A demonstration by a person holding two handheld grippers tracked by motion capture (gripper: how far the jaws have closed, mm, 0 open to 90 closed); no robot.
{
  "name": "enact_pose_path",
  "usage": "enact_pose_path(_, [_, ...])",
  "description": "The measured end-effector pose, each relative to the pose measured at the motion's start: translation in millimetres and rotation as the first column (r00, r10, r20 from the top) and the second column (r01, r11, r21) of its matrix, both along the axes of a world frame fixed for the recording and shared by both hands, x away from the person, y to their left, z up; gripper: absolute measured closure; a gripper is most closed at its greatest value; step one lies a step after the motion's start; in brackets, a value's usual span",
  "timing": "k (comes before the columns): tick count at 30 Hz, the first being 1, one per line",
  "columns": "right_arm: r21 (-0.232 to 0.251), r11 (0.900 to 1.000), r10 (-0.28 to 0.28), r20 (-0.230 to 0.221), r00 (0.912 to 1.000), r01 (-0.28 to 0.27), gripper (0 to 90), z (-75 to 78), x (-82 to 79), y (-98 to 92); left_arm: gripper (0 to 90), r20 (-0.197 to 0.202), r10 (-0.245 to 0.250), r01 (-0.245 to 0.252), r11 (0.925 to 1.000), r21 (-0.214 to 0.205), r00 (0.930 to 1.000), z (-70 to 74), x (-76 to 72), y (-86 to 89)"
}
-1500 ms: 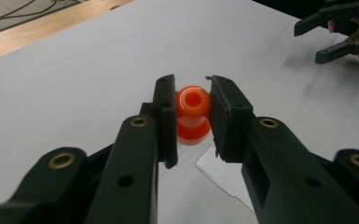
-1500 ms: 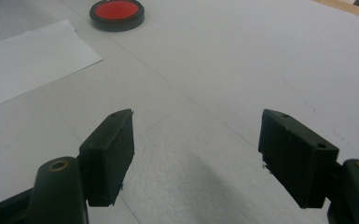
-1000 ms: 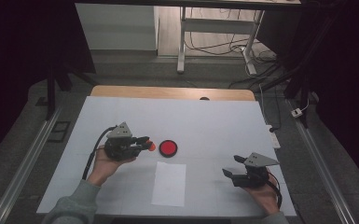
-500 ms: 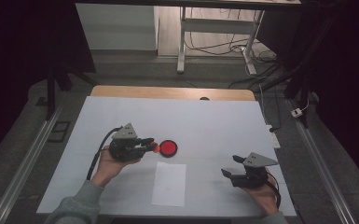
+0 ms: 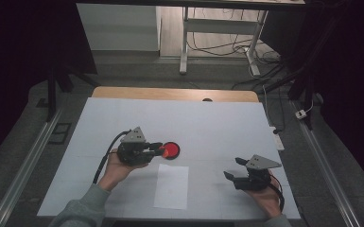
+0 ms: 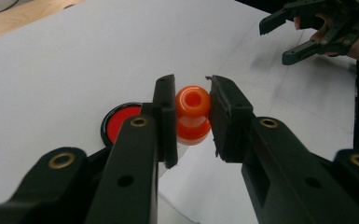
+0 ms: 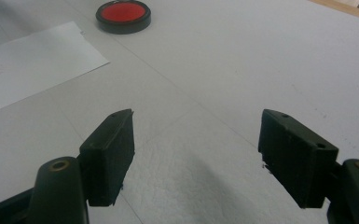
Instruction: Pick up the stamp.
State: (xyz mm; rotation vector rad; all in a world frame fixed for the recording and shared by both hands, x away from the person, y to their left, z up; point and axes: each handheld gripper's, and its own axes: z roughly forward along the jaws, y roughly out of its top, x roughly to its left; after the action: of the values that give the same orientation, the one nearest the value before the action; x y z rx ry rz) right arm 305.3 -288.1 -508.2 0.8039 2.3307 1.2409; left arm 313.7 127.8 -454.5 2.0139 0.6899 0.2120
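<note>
left gripper (image 5: 158,147): jaws pinched on an orange stamp (image 6: 192,115), pads pressing both its sides; held just above the table, tips at the near-left edge of the red pad
orange stamp: small, waisted plastic piece with a round hole in its top, between the left jaws, right beside the red ink pad (image 5: 171,150)
red ink pad: round, black rim, red centre, flat on the white table cover (image 5: 217,123); in left gripper view it sits just behind the left jaw, partly hidden by it
right gripper (image 5: 234,168): jaws spread wide, nothing between them, low over bare cover at lower right, well apart from the pad
paper sheet (image 5: 171,186): white, flat, just in front of the pad, between the two hands; nothing on it
in the way: nothing between stamp and pad
surroundings: wooden table edge (image 5: 170,93) beyond the cover, cables on the floor behind
change: left gripper with stamp has shifted right, from a gap short of the pad to its edge; right gripper, paper and pad unchanged
</note>
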Motion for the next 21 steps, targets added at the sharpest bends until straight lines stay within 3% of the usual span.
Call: enact_pose_path(21, [-0.007,1.0,0.005,0.01,0.9999,-0.005,26.8,0.2,-0.6,-0.2,72.4,-0.008,-0.035,0.035,0.9992,0.018,0.9994,-6.9,-1.1,-20.7])
